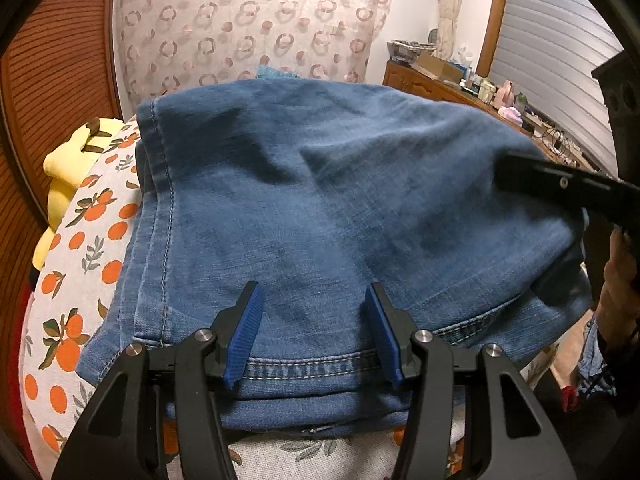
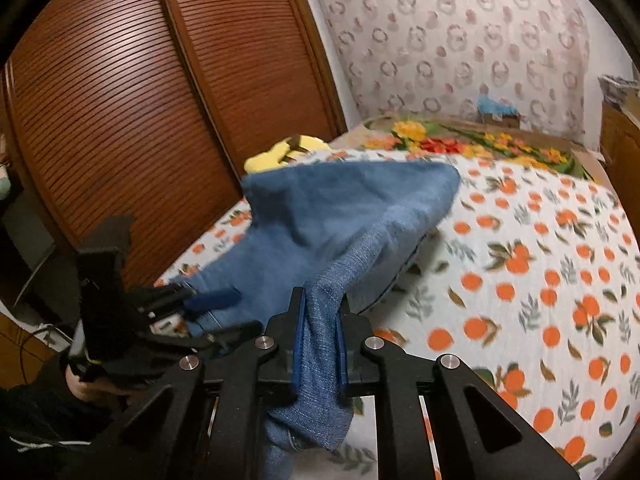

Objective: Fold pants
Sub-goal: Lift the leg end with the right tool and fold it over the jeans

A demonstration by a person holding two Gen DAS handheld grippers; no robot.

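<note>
Blue denim pants [image 1: 320, 208] lie folded in layers on a bed with an orange-print cover [image 1: 76, 280]. My left gripper [image 1: 316, 300] is open, its blue pads either side of the hem seam at the near edge, resting on the denim. My right gripper [image 2: 322, 312] is shut on a bunched fold of the pants [image 2: 324, 360] and holds it lifted above the bed, so the cloth [image 2: 344, 208] rises in a tent. The left gripper [image 2: 208, 300] shows at the left of the right wrist view, on the denim's near corner. The right gripper's arm [image 1: 560, 184] shows at the right of the left wrist view.
A yellow cloth [image 1: 64, 168] lies at the bed's left edge beside a brown slatted wardrobe [image 2: 120, 100]. A floral blanket [image 2: 480, 144] lies at the bed's far end. A wooden dresser with clutter [image 1: 460, 84] stands at the right. The orange-print cover [image 2: 540, 280] spreads right of the pants.
</note>
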